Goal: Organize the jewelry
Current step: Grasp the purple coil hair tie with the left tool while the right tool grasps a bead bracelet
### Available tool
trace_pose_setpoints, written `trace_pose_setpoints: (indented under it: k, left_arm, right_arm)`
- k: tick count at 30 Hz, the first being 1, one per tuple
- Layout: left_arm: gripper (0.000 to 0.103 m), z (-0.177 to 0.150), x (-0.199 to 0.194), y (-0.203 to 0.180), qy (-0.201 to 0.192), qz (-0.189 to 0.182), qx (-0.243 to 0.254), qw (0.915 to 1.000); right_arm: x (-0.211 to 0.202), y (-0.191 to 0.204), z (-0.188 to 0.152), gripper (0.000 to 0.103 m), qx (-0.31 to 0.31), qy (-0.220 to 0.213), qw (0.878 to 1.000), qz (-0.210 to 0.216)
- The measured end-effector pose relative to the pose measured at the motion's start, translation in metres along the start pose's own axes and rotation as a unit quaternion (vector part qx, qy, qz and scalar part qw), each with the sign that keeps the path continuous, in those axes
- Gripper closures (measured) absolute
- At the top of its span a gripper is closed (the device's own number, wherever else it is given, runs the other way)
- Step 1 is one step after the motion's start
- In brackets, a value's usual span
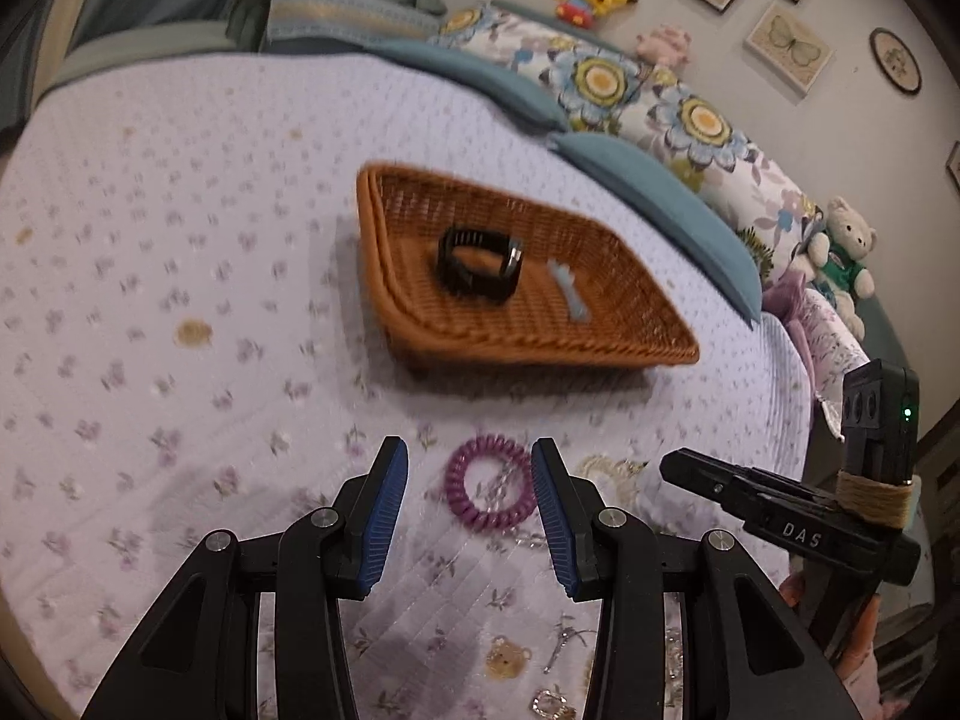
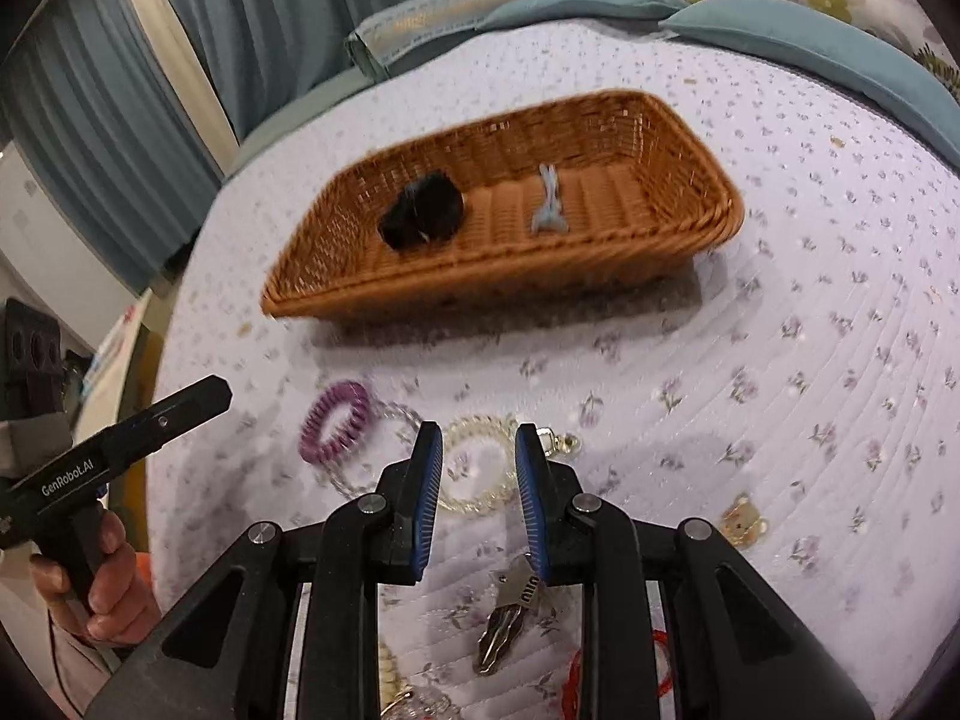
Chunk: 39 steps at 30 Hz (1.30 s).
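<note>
The left claw [image 1: 471, 480] is hovering released over the bed [image 1: 180, 240], its blue pads [image 1: 384, 516] spread on either side of a purple coil hair tie [image 1: 489, 489] that is lying flat on the flowered quilt, with neither pad touching it. The right claw [image 2: 479, 468] is also hanging released, its fingers framing a clear beaded bracelet [image 2: 480, 468] resting on the quilt just beside the hair tie. Farther up the bed a wicker basket [image 1: 420, 312] is sitting with a black watch [image 1: 480, 264] and a small pale blue clip [image 1: 567, 291] already lying inside it. More pieces are lying loose on the quilt close to the claws: a bear charm [image 2: 743, 521], a silver key [image 2: 507, 618] and a red band [image 2: 660, 666] at the lower edge. Pillows [image 1: 660, 180] and a teddy bear [image 1: 843, 252] are lining the far side.
</note>
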State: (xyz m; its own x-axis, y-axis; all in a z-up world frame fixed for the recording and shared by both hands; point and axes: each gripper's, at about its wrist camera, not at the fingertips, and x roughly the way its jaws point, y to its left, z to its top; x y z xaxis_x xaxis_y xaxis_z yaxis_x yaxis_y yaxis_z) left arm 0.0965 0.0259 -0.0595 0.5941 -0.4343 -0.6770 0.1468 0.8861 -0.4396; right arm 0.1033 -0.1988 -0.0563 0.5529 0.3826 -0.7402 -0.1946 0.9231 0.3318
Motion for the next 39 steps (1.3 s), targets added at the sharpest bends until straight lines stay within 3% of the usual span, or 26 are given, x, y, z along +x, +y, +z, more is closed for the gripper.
trace_pose_setpoints:
  k: [13,18,21,31,33,37,39]
  left_arm:
    - [0.059,-0.005,0.036,0.005,0.035,0.010,-0.014,0.9992]
    - [0.059,-0.005,0.048,0.004,0.044,0.023,-0.010,0.9987]
    - [0.067,-0.006,0.056,0.003,0.054,0.038,-0.003,0.9978]
    - [0.068,-0.009,0.068,-0.014,0.059,0.070,0.042,0.9949]
    - [0.069,-0.010,0.069,-0.018,0.060,0.076,0.051,0.9940]
    - [0.090,-0.011,0.071,-0.021,0.062,0.081,0.060,0.9930]
    - [0.091,-0.011,0.072,-0.021,0.063,0.081,0.061,0.9929]
  right_arm:
    - [0.022,-0.007,-0.011,0.069,0.015,0.032,0.999,0.009]
    - [0.032,-0.001,-0.013,0.069,0.007,0.042,0.999,-0.015]
    - [0.036,-0.002,-0.011,0.069,0.011,0.042,0.999,-0.021]
    - [0.045,0.012,-0.010,0.069,-0.021,0.033,0.997,-0.067]
    - [0.046,0.014,-0.011,0.074,-0.029,0.031,0.996,-0.079]
    - [0.046,0.013,-0.010,0.085,-0.031,0.028,0.996,-0.083]
    - [0.046,0.013,-0.010,0.090,-0.031,0.030,0.996,-0.078]
